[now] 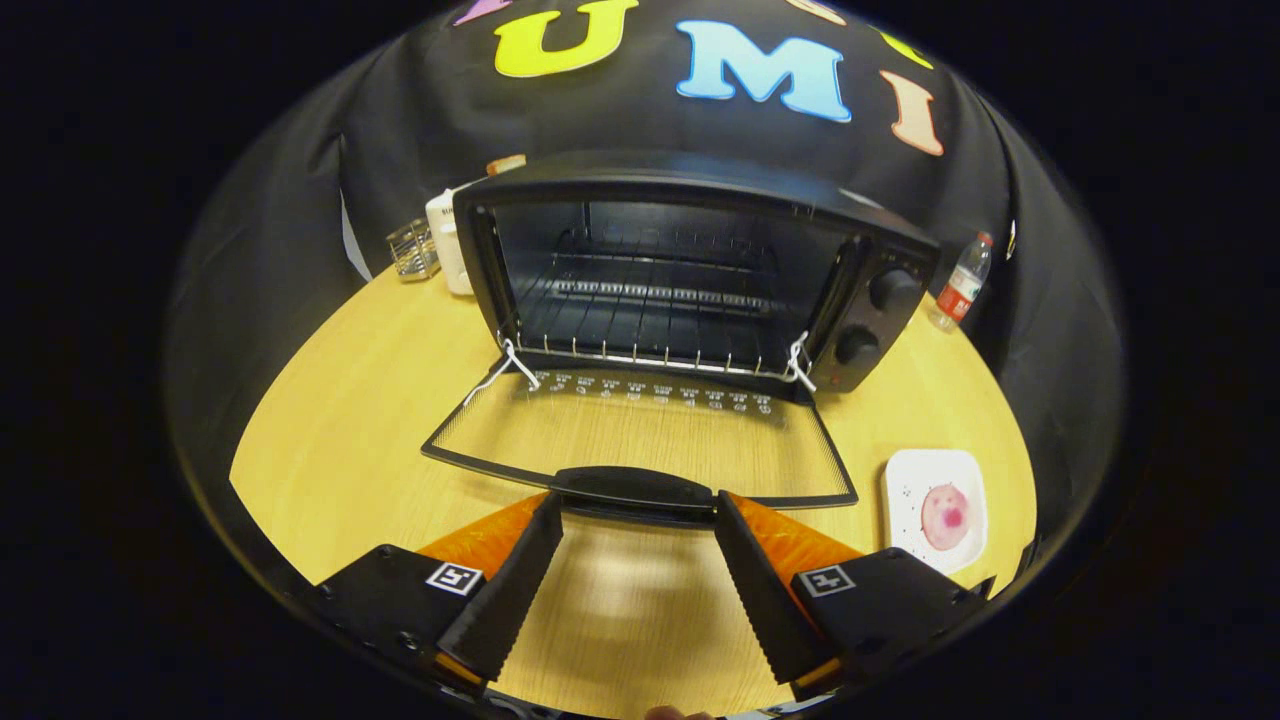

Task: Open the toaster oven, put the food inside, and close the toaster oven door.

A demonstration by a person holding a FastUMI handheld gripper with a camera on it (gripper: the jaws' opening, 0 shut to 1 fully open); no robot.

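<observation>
The black toaster oven [690, 270] stands at the back of the round wooden table with its glass door [640, 440] folded down flat toward me. A wire rack [650, 350] sits pulled to the front of the cavity. The door's handle [632, 492] lies just ahead of my gripper [638, 515], whose fingertips flank its two ends with a wide gap, so the gripper is open and holds nothing. To the right of the fingers a pink round piece of food [945, 515] rests on a white plate [905, 480].
Two knobs [875, 315] are on the oven's right panel. A plastic bottle [962, 282] stands right of the oven. Behind its left side are a white container [447, 240] and a small wire holder [412, 250]. Bare wooden table [350, 430] spreads left of the door.
</observation>
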